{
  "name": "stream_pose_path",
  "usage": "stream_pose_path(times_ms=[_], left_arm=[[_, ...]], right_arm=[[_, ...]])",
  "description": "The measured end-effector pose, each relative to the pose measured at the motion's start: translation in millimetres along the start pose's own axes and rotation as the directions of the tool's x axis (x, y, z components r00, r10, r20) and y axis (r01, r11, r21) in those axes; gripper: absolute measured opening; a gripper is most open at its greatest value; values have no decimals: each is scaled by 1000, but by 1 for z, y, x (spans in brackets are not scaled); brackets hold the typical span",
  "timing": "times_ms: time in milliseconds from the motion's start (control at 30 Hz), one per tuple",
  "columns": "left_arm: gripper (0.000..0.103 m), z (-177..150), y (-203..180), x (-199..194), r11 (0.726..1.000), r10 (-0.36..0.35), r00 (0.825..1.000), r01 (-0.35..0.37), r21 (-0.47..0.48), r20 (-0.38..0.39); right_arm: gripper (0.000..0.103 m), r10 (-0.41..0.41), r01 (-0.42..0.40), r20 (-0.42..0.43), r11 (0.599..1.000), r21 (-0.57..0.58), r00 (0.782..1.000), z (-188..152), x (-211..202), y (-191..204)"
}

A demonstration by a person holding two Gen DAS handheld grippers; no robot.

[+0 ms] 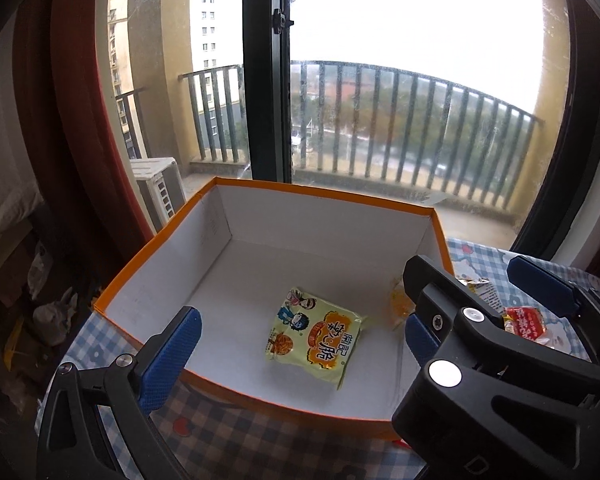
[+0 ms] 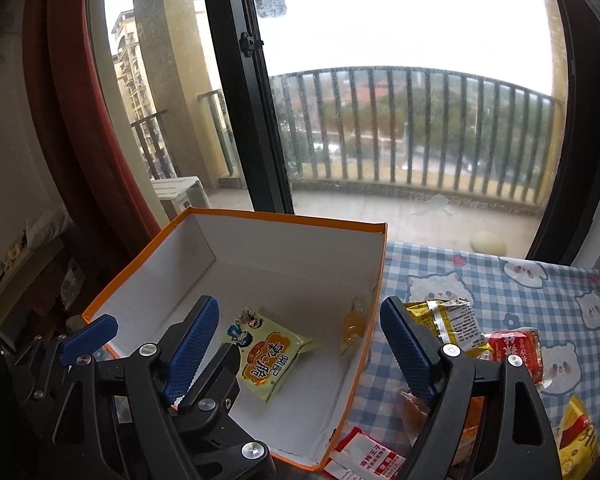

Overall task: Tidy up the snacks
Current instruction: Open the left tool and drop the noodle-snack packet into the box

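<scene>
An orange box with a white inside [image 1: 148, 256] [image 2: 140, 268] stands on the checked tablecloth. A yellow noodle-snack packet [image 1: 314, 336] [image 2: 270, 354] lies flat in it, with a small orange wrapped snack [image 1: 398, 304] [image 2: 352, 326] against the right wall. My left gripper [image 1: 300, 344] is open and empty over the box's near edge. My right gripper [image 2: 300, 344] is open and empty over the box's right side. The right gripper's fingers [image 1: 540, 284] show at the right of the left wrist view. Loose packets lie right of the box: a yellow one [image 2: 456, 320] and a red one [image 2: 516, 348] [image 1: 526, 320].
More snack packets lie on the blue checked tablecloth [image 2: 500, 292]: a red and white one [image 2: 364, 456] at the near edge, a yellow one [image 2: 580, 436] at the far right. A glass balcony door [image 2: 380, 120] and red curtain [image 2: 60, 120] stand behind the table. Clutter sits at the left.
</scene>
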State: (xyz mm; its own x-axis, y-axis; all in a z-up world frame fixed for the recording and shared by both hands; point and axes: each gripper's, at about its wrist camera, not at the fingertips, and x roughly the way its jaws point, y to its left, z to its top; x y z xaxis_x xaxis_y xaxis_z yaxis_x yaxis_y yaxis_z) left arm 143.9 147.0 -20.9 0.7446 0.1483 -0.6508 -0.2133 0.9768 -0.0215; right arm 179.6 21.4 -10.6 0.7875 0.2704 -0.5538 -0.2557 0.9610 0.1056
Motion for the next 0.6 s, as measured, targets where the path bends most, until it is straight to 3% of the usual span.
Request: stream_pose_path(times_ms=[600], left_arm=[[102, -44, -61, -80, 990, -116, 988, 106, 93, 101]], right_arm=[[85, -60, 62, 97, 998, -14, 994, -38, -105, -40]])
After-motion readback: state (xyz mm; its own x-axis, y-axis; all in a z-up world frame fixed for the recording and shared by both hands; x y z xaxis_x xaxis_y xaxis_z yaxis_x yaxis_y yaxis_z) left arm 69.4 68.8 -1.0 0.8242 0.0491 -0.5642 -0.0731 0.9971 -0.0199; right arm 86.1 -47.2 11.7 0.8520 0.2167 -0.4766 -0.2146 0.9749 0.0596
